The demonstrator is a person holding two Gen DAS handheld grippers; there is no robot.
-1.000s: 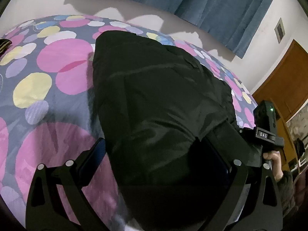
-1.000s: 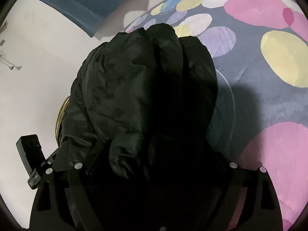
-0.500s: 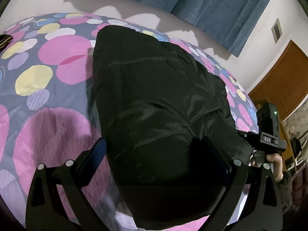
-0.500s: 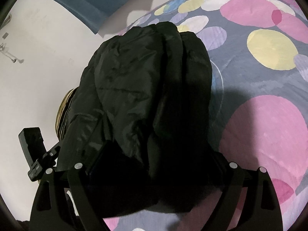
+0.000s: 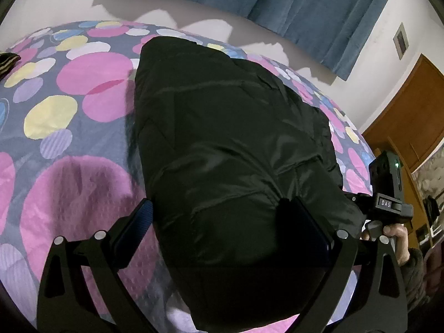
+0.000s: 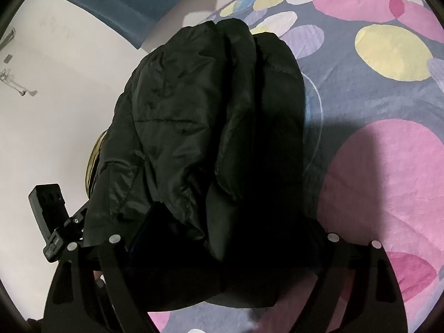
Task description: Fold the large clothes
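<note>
On the left of the left wrist view lies the bedspread, grey with pink, yellow and lilac circles, and a small dark striped item sits at its far left edge, too cropped to identify. The black puffer jacket fills the middle, lying on the bed as a bulky, partly folded mound with its near end between the fingers of the left gripper. The jaws stand wide apart on either side of that thick bundle; whether they actually press on it I cannot tell. Further right, the right gripper appears at the jacket's other near corner, held by a hand, with a wooden door behind.

In the right wrist view, the left gripper's body shows at the left edge; the jacket rises in stacked, puffy layers in the centre, its near end lying in the mouth of the right gripper. Shadow hides the contact, so its grip is unclear too.

The jacket looks light for its size, soft and springy, with a slick nylon shell. I judge it will slide and re-inflate when released, so it is best taken through several layers at the near hem corners, deep in the jaws, not on a single outer skin.
</note>
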